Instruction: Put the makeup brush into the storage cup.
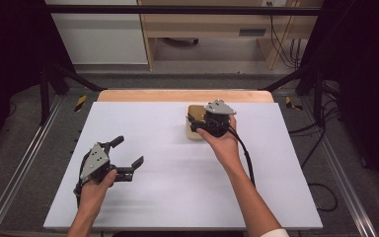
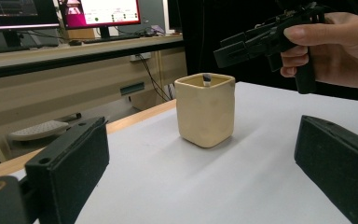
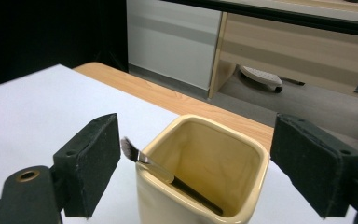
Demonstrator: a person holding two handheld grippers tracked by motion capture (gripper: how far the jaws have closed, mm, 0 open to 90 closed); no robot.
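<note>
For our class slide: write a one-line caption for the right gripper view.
Open right gripper poised above a cream square cup holding a slim metal tool against its rim.

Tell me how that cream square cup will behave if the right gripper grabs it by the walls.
The cup looks like thick glazed ceramic, so probably stiff, fairly heavy and somewhat slippery against the pads. Its flat sides suit the open right gripper. It stands taller than wide, so a sideways push could tip it, and the utensil leaning inside may rattle or shift.
</note>
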